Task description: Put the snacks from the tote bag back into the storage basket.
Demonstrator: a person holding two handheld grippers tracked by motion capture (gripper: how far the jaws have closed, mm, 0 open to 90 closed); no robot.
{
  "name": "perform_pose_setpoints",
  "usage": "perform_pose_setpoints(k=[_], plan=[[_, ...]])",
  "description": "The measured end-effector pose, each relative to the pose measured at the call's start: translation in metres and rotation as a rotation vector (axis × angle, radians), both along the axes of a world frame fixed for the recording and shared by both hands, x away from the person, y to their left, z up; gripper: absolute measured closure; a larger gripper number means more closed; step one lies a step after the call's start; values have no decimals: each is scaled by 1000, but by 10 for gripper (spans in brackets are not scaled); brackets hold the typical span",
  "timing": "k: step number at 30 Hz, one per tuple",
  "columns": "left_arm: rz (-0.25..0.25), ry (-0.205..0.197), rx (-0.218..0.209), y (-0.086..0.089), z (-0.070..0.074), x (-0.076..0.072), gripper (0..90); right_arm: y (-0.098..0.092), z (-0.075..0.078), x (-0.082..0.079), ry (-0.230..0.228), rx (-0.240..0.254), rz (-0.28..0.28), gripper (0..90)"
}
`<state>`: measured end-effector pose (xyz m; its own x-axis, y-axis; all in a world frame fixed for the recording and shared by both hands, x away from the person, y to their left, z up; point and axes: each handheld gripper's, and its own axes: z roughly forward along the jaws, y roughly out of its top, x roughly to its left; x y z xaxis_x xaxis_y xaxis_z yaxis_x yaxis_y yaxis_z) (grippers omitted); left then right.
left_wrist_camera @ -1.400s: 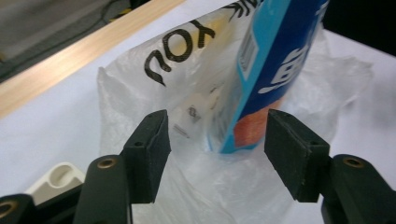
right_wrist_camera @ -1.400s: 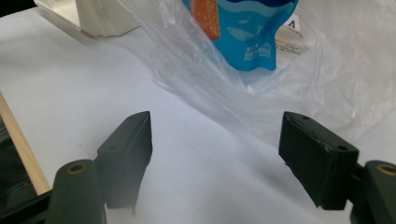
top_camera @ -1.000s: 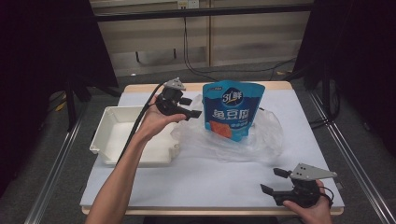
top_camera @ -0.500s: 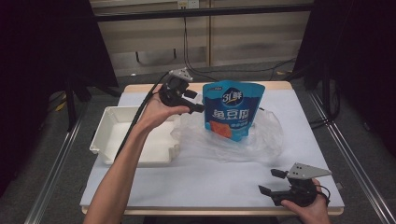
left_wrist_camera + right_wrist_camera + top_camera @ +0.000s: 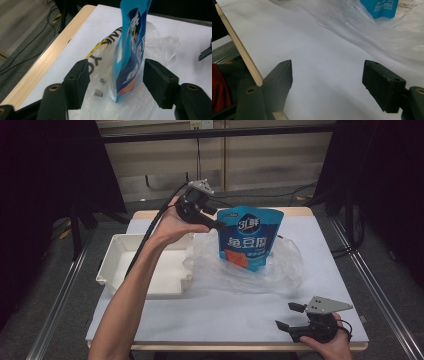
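From the high view, my left gripper (image 5: 216, 222) hangs raised over the far-left part of the table (image 5: 345, 270), just beside the upper left corner of the blue pouch (image 5: 249, 239); the pouch stands upright on a crumpled clear plastic bag (image 5: 285, 267) in the middle of the white tabletop; a white tray (image 5: 117, 265) lies to the left of the bag, its right end touching the plastic; my right gripper (image 5: 289, 316) rests at the near right corner, well apart from the pouch, its jaws parted with nothing between them

In the left gripper view, my left gripper (image 5: 117, 75) looks edge-on at the blue pouch (image 5: 131, 50), which rises between my two black jaws; the jaws have just been closing, yet a gap shows on both sides and the pads do not press on it, so I hold nothing; the clear plastic bag (image 5: 160, 47) spreads under and behind the pouch, with black printed letters on the part at its left

In the right gripper view, my right gripper (image 5: 327, 77) has its jaws standing wide over the bare white table (image 5: 287, 40), empty; the clear plastic bag (image 5: 367, 30) lies farther off, and the lower part of the blue pouch (image 5: 379, 7) shows at the top edge, sitting in the plastic
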<state>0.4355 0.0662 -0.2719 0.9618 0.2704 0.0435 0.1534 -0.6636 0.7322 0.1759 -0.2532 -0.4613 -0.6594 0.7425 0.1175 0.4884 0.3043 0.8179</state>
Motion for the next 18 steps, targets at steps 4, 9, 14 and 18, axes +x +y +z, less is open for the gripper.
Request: perform_pose_setpoints(k=[4, 9, 14, 18], plan=[[1, -17, 18, -8, 5, -4, 433, 1, 0, 0, 3, -1, 10, 243], [-9, -13, 51, -17, 1, -1, 467, 3, -2, 2, 8, -12, 18, 242], [-20, 5, 43, -20, -2, 9, 508, 4, -1, 1, 5, -23, 18, 242], [-42, 26, 58, -28, -13, 13, 535, 4, -2, 1, 13, -20, 25, 239]])
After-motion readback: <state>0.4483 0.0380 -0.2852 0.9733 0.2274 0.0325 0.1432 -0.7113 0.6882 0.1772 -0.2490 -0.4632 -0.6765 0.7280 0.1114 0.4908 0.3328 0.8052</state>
